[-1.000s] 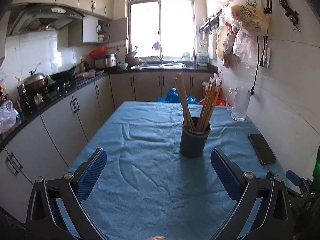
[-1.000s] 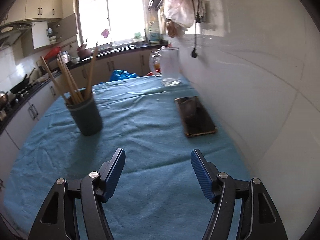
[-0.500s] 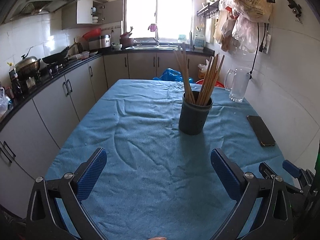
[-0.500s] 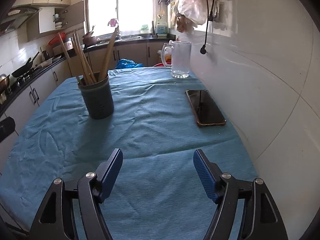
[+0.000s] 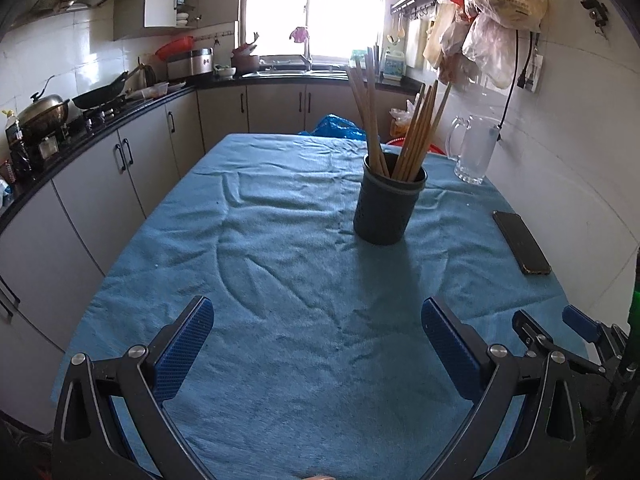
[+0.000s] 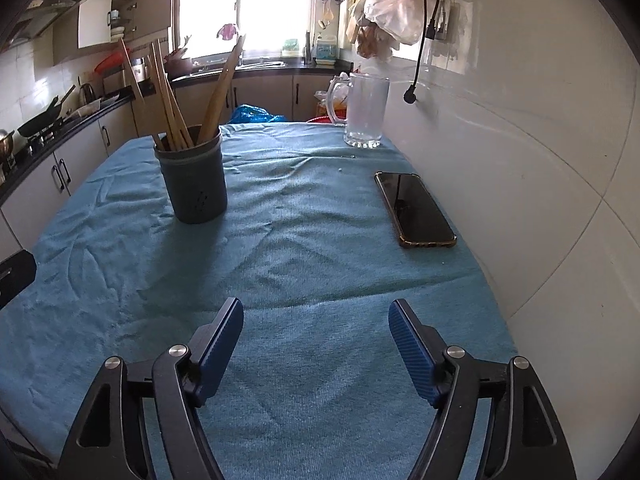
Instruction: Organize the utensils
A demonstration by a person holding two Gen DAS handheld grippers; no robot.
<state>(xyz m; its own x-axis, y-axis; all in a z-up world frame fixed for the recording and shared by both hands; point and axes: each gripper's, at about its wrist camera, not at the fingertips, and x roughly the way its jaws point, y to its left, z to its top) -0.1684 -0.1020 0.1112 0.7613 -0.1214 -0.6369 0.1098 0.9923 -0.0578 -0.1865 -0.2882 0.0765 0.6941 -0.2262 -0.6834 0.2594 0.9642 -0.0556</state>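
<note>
A dark grey utensil holder [image 5: 387, 200] stands upright on the blue tablecloth [image 5: 280, 264], with several wooden chopsticks [image 5: 400, 132] standing in it. It also shows in the right wrist view [image 6: 193, 176], at the left, with its chopsticks [image 6: 172, 96]. My left gripper [image 5: 316, 320] is open and empty, well short of the holder near the table's front edge. My right gripper [image 6: 316, 320] is open and empty, to the right of the holder and farther back. The right gripper's fingers [image 5: 576, 324] show at the lower right of the left wrist view.
A black phone [image 6: 414, 208] lies flat near the right wall, also in the left wrist view [image 5: 522, 242]. A glass mug [image 6: 362, 110] stands at the far right corner. Kitchen cabinets and a stove counter [image 5: 100, 128] run along the left. Bags hang on the right wall [image 5: 492, 12].
Both grippers have drawn back from the holder and risen, so more of the table shows. Both stayed open and empty. The holder and chopsticks have not moved.
</note>
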